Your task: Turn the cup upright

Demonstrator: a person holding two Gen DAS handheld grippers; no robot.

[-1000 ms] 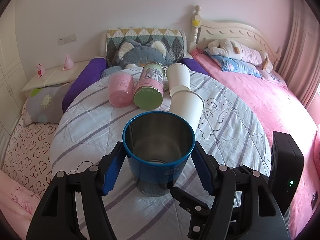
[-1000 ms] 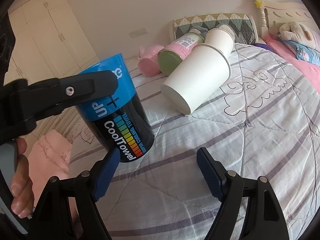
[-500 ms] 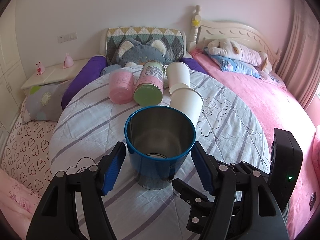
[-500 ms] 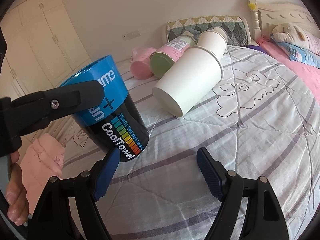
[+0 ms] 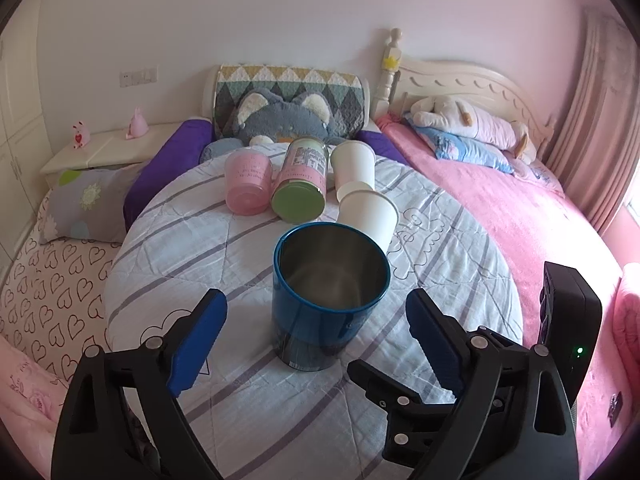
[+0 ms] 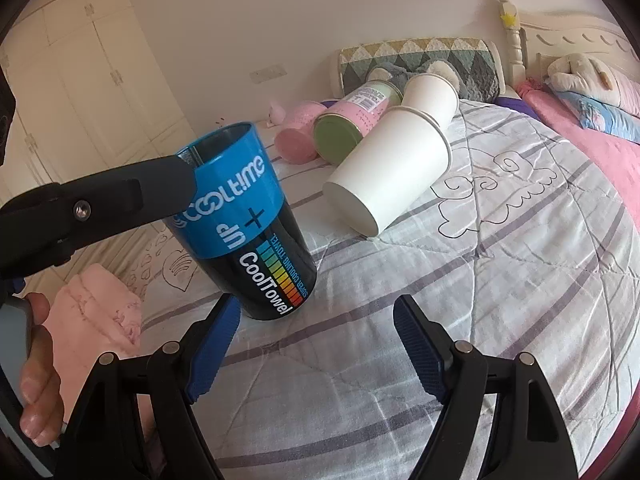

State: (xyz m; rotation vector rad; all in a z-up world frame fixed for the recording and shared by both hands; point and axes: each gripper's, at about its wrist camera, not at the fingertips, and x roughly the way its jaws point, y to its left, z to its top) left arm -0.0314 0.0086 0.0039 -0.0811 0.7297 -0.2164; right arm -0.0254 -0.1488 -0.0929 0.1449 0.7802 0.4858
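**A:** so where's the cup [image 5: 330,296] sitting right now?

**B:** It stands upright on the striped quilt [image 5: 224,248] of the bed, mouth up. From the left wrist view you look straight into it: bare metal inside, blue rim. From the right wrist view [image 6: 248,224] the outside is a bright blue band up top with "COOLTIME" and "UP +" printed on it, then black below with "CoolTowel" and a little rainbow bar. It looks slightly tilted there, but that may be the fisheye.

**A:** is anything gripping it?

**B:** Nope. The left tool [image 5: 316,336] is spread wide, blue pads either side of the cup with clear gaps, not touching. The right tool [image 6: 316,332] is open too, its left pad just beside the cup's base, nothing between the jaws but quilt.

**A:** and the other stuff?

**B:** All behind the cup. A white paper cup [image 5: 370,214] lies on its side just behind it, a second white cup [image 5: 352,166] mouth to mouth with that one. Beside those lie a green-lidded pink can [image 5: 302,184] and a pink cup [image 5: 246,184]. Farther back is a grey cat cushion [image 5: 280,120].
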